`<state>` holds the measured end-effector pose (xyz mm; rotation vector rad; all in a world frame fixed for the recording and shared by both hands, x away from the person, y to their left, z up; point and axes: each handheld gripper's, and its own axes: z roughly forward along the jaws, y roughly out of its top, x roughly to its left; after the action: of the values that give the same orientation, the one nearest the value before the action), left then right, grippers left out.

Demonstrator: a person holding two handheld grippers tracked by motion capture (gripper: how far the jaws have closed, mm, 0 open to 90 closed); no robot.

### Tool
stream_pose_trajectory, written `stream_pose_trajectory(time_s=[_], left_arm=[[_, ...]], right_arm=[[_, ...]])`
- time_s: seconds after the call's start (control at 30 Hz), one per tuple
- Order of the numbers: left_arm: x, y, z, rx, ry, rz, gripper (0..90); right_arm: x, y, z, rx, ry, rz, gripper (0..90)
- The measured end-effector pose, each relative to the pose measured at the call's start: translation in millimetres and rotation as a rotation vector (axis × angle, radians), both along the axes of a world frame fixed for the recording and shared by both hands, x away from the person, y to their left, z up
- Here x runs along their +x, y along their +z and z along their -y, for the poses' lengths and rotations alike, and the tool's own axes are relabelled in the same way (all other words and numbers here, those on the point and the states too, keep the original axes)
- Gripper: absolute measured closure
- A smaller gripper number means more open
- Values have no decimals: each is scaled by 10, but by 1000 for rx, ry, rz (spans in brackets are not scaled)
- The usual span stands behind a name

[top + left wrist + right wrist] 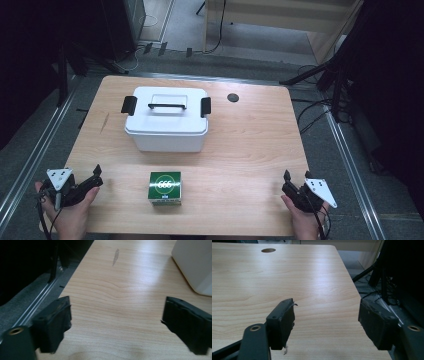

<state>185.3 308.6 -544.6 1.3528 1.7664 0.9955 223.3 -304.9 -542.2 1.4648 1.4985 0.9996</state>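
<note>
A white lidded storage box (166, 118) with black side latches and a black handle stands on the wooden table (250, 135), left of centre; its corner (197, 265) enters the left gripper view at top right. A small green carton (165, 189) sits near the front edge. My left gripper (95, 177) rests at the front left corner in a hand, jaws wide apart over bare wood (115, 315), holding nothing. At the front right corner my right gripper (288, 180) is held in the other hand. Its jaws are open over bare wood (325, 322).
A round black grommet hole (233, 97) lies at the table's back right, also in the right gripper view as the hole (268, 250). Metal floor rails (30, 160) run along both sides of the table. Black stands and cables (325, 75) crowd the floor to the right.
</note>
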Motion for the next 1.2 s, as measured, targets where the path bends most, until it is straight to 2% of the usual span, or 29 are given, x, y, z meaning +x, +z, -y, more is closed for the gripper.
stream_pose_trajectory(time_s=[0.07,0.1,0.13,0.2,0.27,0.3,0.33,0.37,0.4,0.47,0.5,0.53,0.63,0.7,0.77,0.8,0.83,0.87,0.9,0.93,0.97,1.0,1.03,1.07,1.1,1.2], left_arm=[[-6,6,6,-9,-4,4,149],[-6,6,6,-9,-4,4,161],[-12,11,19,-3,-12,3,176],[-15,13,34,-5,-14,9,222],[-34,19,74,-6,-6,-9,317],[-34,19,74,-6,-6,-9,362],[-47,26,102,-17,-10,-10,405],[-47,26,102,-17,-10,-10,438],[-58,33,136,-20,-31,-1,467],[-63,34,159,-17,-41,1,514],[-69,39,203,-23,-71,4,532],[-74,46,219,-27,-80,3,559],[-98,79,260,-97,-118,16,615],[-113,93,305,-118,-148,21,641],[-122,98,365,-112,-176,12,677],[-122,98,365,-112,-176,12,696],[-128,98,437,-115,-216,-1,711],[-128,98,437,-115,-216,-1,729],[-137,94,527,-115,-250,-14,741],[-147,93,571,-110,-266,-20,748],[-147,93,571,-110,-266,-20,758],[-154,92,624,-102,-268,-23,769],[-167,98,668,-89,-279,-36,769],[-187,108,750,-78,-294,-43,796],[-191,108,791,-73,-302,-40,807],[-197,103,858,-66,-322,-52,835]], right_arm=[[-11,1,-29,-22,17,9,405],[-11,1,-29,-22,17,9,405],[-25,-1,-56,-20,71,22,474],[-44,0,-84,-24,99,36,555],[-62,11,-126,-6,105,41,619],[-62,11,-126,-6,105,41,619],[-77,30,-192,20,137,47,648],[-77,30,-192,20,137,47,648],[-83,47,-312,-13,174,42,675],[-88,84,-436,38,230,13,689],[-91,101,-494,59,250,9,699],[-97,115,-559,54,253,5,709],[-138,156,-761,58,274,-25,679],[-188,165,-913,46,317,-29,661],[-231,164,-1072,24,377,-26,657],[-231,164,-1072,24,377,-26,657],[-267,153,-1216,12,427,-24,660],[-267,153,-1216,12,427,-24,660],[-285,139,-1335,41,483,-39,667],[-286,131,-1385,70,517,-54,687],[-286,131,-1385,70,517,-54,687],[-295,115,-1481,132,564,-84,733],[-295,115,-1481,132,564,-84,733],[-302,92,-1592,141,589,-92,767],[-307,80,-1652,129,592,-98,778],[-310,58,-1763,126,602,-107,808]])
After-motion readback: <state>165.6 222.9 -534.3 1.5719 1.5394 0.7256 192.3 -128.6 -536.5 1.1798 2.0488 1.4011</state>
